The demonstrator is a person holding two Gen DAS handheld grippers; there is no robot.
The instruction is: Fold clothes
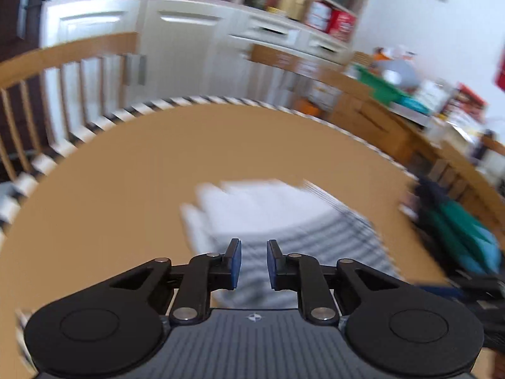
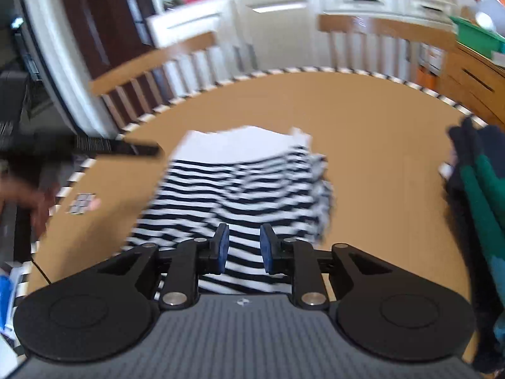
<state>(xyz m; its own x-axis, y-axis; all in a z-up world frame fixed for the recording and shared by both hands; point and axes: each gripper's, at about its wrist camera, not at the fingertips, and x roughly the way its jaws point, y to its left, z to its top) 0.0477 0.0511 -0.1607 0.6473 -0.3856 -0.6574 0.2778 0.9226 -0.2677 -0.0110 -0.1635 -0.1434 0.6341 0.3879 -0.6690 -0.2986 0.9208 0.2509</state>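
On smooth tan table (image 2: 363, 145): folded soft striped shirt (image 2: 240, 186), rectangular.

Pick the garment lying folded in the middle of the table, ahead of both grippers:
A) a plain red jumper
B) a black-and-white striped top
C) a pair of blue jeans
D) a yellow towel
B: the striped top lies folded on the brown table, black and white bands plainly visible.
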